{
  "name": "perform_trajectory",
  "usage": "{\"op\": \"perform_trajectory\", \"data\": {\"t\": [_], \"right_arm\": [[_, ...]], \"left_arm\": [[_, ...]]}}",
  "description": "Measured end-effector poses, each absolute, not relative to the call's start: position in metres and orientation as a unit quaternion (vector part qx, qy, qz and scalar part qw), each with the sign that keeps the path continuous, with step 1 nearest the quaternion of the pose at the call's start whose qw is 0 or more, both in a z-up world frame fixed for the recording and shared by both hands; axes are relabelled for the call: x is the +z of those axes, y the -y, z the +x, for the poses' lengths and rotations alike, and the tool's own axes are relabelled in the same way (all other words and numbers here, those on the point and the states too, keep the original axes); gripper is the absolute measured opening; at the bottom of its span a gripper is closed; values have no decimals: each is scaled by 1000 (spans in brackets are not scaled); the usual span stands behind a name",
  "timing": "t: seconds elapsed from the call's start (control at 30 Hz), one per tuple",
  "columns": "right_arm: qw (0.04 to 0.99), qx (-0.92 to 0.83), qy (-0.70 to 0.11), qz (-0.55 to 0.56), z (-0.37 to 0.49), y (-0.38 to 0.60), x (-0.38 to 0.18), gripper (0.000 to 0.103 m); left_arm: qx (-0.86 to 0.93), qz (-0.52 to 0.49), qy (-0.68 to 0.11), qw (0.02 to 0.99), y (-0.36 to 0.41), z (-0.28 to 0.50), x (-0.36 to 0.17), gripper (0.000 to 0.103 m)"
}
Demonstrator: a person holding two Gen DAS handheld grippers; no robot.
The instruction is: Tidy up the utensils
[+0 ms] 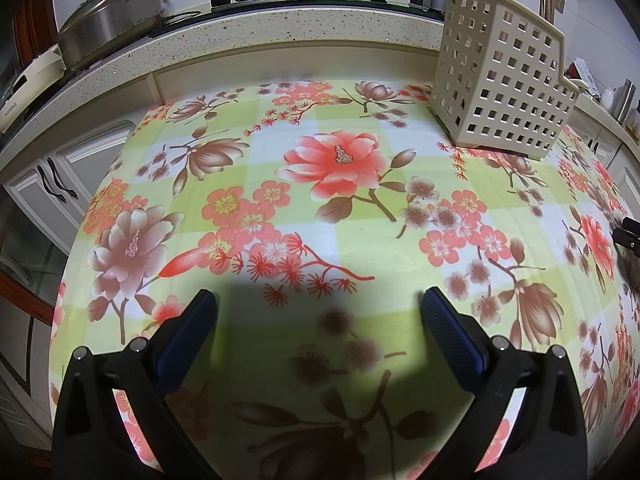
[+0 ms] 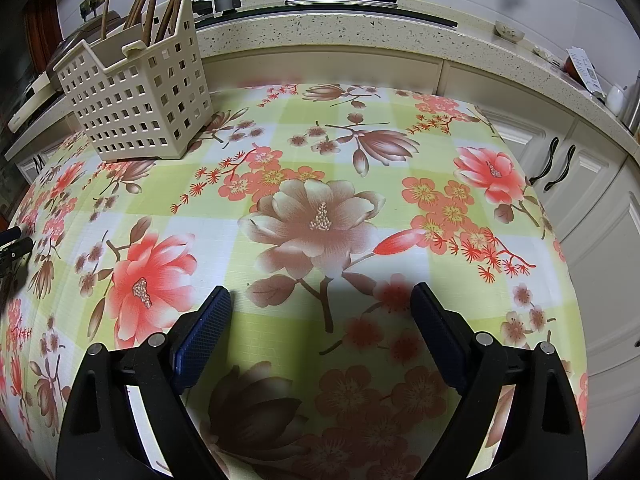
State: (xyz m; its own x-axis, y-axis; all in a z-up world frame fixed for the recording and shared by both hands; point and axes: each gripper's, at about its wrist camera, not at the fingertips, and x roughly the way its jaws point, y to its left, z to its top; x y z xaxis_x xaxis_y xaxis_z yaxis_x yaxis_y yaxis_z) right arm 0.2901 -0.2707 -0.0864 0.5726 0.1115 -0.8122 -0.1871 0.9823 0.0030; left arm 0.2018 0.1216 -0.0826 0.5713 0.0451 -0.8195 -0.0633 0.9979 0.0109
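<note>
Both grippers are held low over the flowered tablecloth point(image 1: 320, 216), and nothing is gripped by either: the left gripper point(image 1: 318, 300) is spread wide with only cloth between its blue pads point(image 1: 188, 340), and the right gripper point(image 2: 320, 300) is spread just as wide. The beige slotted basket point(image 2: 136, 92) is set upright near the far edge of the table, to the right of the left gripper and to the left of the right one. Wooden chopsticks point(image 2: 152, 4) are seen standing in its tall compartment. No loose utensil is shown on the cloth in either view, so the sorting is judged to be finished or nearly so. If any piece is left, it must first be found outside these views before a grasp can be lined up
</note>
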Motion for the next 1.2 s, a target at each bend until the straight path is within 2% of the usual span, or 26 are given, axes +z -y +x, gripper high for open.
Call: {"op": "perform_trajectory", "data": {"t": [0.17,0.23,0.63,0.7,0.73,0.83,0.97,1.2], "right_arm": [[886,84,-455,-41,290,271,-86,85],[881,85,-463,-43,292,270,-89,97],[881,84,-463,-43,293,269,-89,97],[885,74,-458,-47,292,268,-88,96],[893,65,-442,-53,288,266,-83,96],[943,77,-321,-45,255,248,-45,96],[966,112,-232,-34,226,220,-20,96],[965,150,-214,-25,219,199,-19,96]], "left_arm": [[31,-10,-462,886,-121,202,-83,99],[31,-10,-462,886,-122,202,-83,99],[43,-15,-463,885,-120,209,-83,99],[44,-13,-434,900,-112,206,-73,98],[32,-14,-401,916,-106,199,-62,98],[-17,-42,-308,950,-80,177,-28,99],[-22,-15,-256,966,-42,169,-13,99],[-42,-8,-237,971,-23,158,-10,99]]}}
